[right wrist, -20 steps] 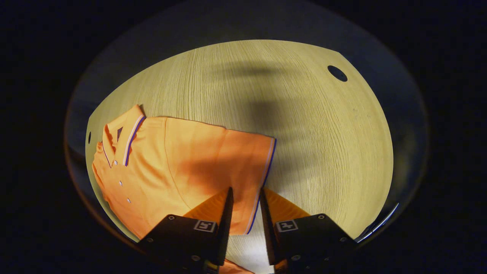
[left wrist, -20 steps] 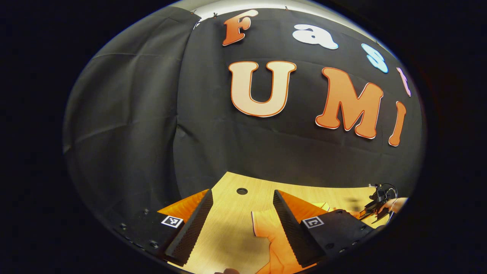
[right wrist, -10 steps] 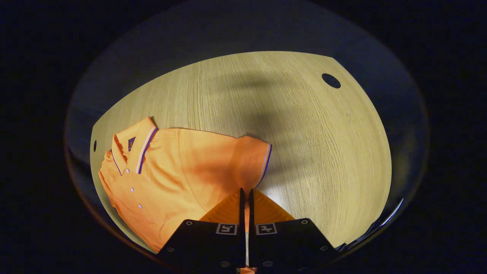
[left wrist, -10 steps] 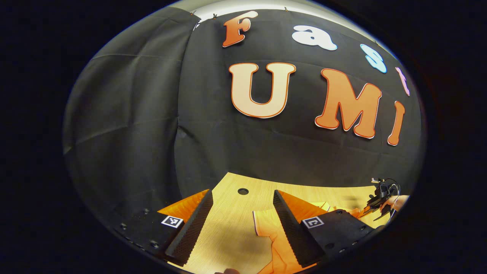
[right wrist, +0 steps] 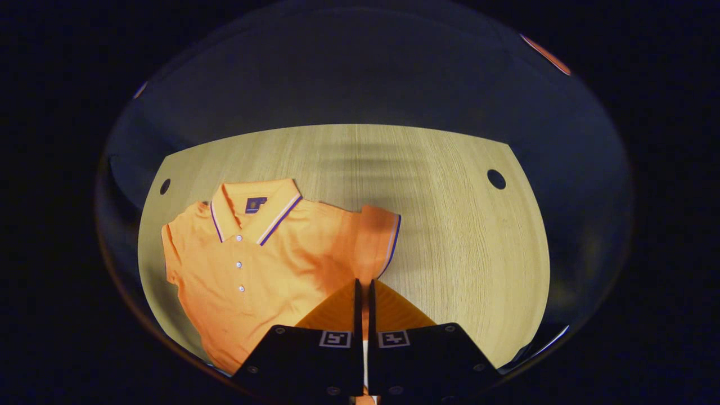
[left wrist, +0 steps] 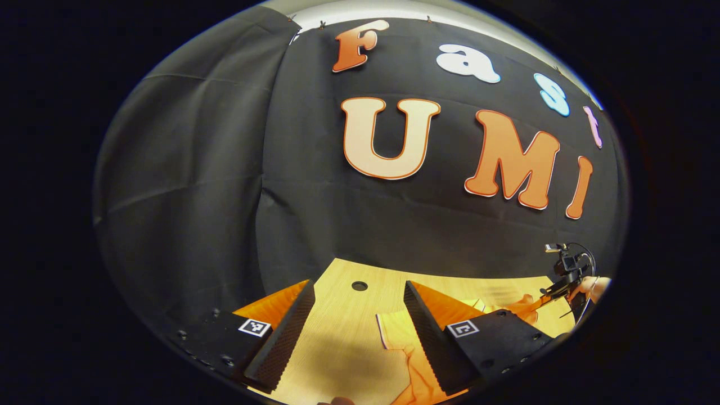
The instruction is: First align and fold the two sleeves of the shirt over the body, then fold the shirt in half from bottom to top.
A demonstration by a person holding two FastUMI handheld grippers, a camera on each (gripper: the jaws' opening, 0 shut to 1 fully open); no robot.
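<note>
While the right gripper (right wrist: 363, 292) pinches the sleeve (right wrist: 378, 242) at bottom centre of the right gripper view, its fingers pressed together on the cloth, the shirt (right wrist: 253, 264) lies buttoned on the table (right wrist: 450, 236), centre-left. Left gripper (left wrist: 354, 320): fingers spread, low over the table, shirt edge (left wrist: 402, 337) beside its right finger.

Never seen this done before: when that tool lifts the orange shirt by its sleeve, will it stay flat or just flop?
Probably flop: the sleeve pinched by the right tool already bunches and rises off the table. The orange shirt looks thin and light, so the rest would likely drag and wrinkle.
</note>
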